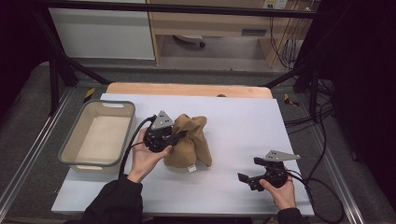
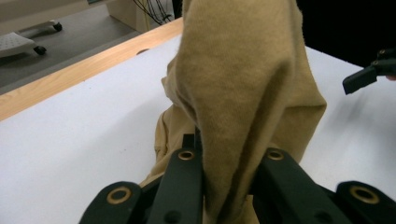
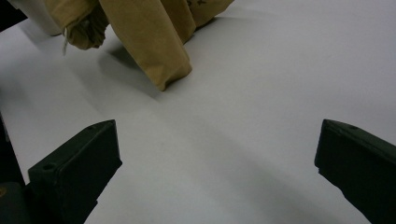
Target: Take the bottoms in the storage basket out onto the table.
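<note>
Left gripper (image 1: 179, 136) pinches the tan garment (image 1: 190, 142), whose small white label (image 1: 191, 168) is unreadable; right gripper (image 1: 248, 170) gapes empty.

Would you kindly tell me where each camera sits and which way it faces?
High view: above the person's side, looking forward and down on the white table; both hands show.
Left gripper view: on the left gripper, looking along jaws shut on the tan garment.
Right gripper view: on the right gripper, facing the tabletop; open jaws.
All share the garment.
</note>
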{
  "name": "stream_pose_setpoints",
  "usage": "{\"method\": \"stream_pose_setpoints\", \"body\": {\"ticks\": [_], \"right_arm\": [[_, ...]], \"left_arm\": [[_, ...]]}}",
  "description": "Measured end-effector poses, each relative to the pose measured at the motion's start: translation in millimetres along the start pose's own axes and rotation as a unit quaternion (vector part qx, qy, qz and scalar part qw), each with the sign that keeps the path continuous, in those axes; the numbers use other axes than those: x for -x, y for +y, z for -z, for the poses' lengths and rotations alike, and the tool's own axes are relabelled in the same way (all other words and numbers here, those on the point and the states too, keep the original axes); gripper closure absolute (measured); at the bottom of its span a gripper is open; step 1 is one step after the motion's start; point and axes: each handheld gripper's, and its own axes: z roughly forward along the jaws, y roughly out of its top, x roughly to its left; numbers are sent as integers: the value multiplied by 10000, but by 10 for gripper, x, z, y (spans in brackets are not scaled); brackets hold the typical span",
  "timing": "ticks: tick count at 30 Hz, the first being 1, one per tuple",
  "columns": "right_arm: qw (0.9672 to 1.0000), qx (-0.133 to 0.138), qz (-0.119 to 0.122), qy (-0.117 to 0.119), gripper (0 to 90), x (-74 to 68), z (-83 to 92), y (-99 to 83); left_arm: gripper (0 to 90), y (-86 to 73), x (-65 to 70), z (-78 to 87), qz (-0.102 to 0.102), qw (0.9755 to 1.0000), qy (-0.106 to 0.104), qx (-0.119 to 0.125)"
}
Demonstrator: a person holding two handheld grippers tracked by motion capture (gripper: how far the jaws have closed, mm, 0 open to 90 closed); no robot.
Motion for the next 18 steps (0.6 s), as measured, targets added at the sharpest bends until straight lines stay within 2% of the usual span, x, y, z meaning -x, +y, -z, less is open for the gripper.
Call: {"method": "stream_pose_setpoints", "body": {"ticks": [12,18], "right_arm": [[10000,-6,-14,-3,6,-3,0,-1],[10000,-3,-9,-3,6,-3,0,-1]], "left_arm": [[752,-97,14,-58,-60,9999,-94,-102],[636,-93,21,-28,-76,9999,-91,-118]]}}
